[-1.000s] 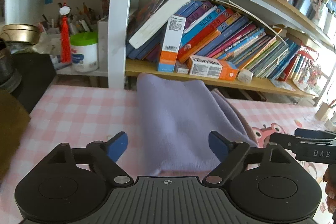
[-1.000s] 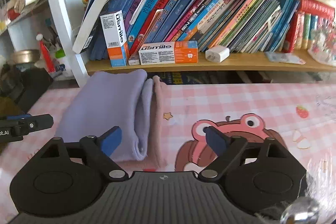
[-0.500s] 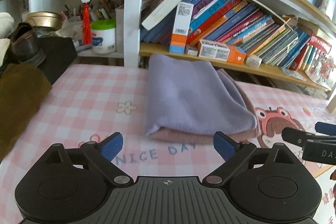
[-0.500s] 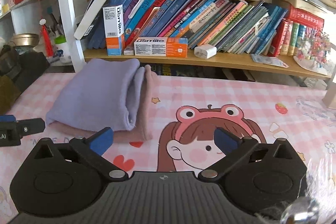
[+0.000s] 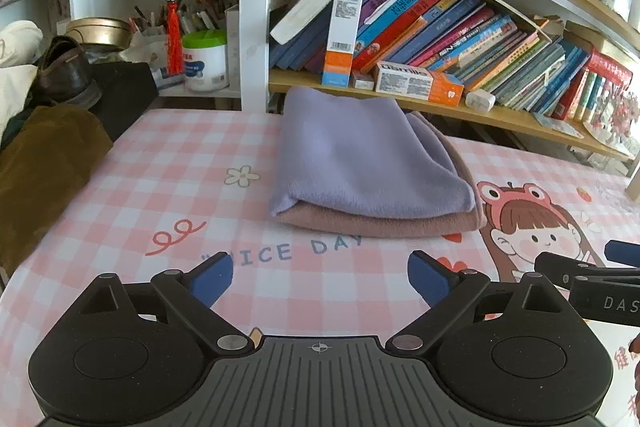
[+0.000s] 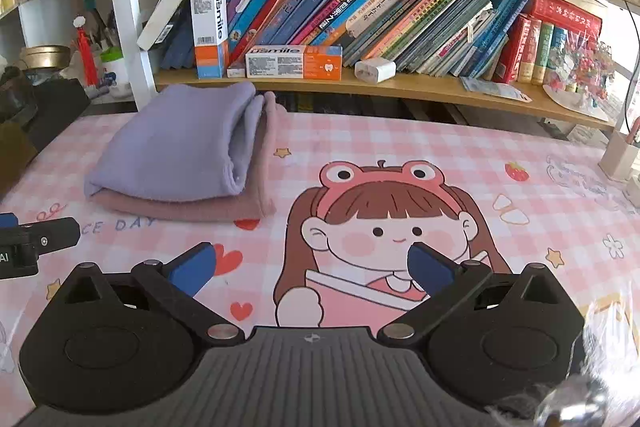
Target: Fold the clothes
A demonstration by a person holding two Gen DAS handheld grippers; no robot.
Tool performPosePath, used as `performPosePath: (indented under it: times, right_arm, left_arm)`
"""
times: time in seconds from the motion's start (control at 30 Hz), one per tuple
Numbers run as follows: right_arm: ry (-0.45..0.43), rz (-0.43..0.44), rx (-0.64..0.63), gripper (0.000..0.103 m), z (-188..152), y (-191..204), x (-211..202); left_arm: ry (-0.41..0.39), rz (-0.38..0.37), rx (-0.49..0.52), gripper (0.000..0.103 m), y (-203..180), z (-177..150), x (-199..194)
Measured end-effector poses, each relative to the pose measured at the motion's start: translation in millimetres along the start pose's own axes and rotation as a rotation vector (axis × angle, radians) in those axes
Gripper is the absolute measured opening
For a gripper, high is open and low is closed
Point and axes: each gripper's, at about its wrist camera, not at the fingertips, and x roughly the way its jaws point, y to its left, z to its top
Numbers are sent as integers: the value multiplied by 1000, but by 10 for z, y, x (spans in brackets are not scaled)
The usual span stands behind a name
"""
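**A:** The bookshelf [image 6: 360,27] ran along the back, and the pink checked tablecloth [image 5: 160,187] covered the table in front of it. Where did the clothes lie?

**B:** Folded, at the far side just below the shelf: a lilac garment [image 5: 360,159] stacked on a dusty-pink garment [image 5: 380,225], edges roughly squared. A brown cloth [image 5: 40,171] sat at the left edge; whether it awaited folding, I couldn't tell.

**A:** And the claws?

**B:** The left gripper [image 5: 320,277] and the right gripper [image 6: 312,267] were both spread wide, holding nothing, well short of the stack.

**A:** The risk?

**B:** I judged the lilac layer's loose right-hand edges could snag on a passing finger and drag the fold open, or slide the top piece off.
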Motion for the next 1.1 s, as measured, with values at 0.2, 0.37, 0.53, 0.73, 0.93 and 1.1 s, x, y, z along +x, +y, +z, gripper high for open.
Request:
performPosePath:
  times: [0.2,0.37,0.53,0.73,0.93,1.1]
  right_arm:
    - [0,2,-12,103,-35,17,-26]
    - [-8,-4,-26,103,-25,39,-38]
    - [-9,0,-31,103,-25,69,-46]
    - [-4,3,-34,103,-27,107,-39]
    - [6,6,-31,103,-40,134,-28]
    - [12,7,-30,103,-41,145,-17]
  left_arm:
    - [8,12,2,96,-28,-47,-8]
    - [8,15,6,96,-43,-35,-11]
    - [5,25,11,96,-37,-37,-21]
    - [4,28,11,97,-16,-28,-22]
    - [4,19,15,97,-9,-22,-22]
    - [6,18,17,97,-1,-11,-9]
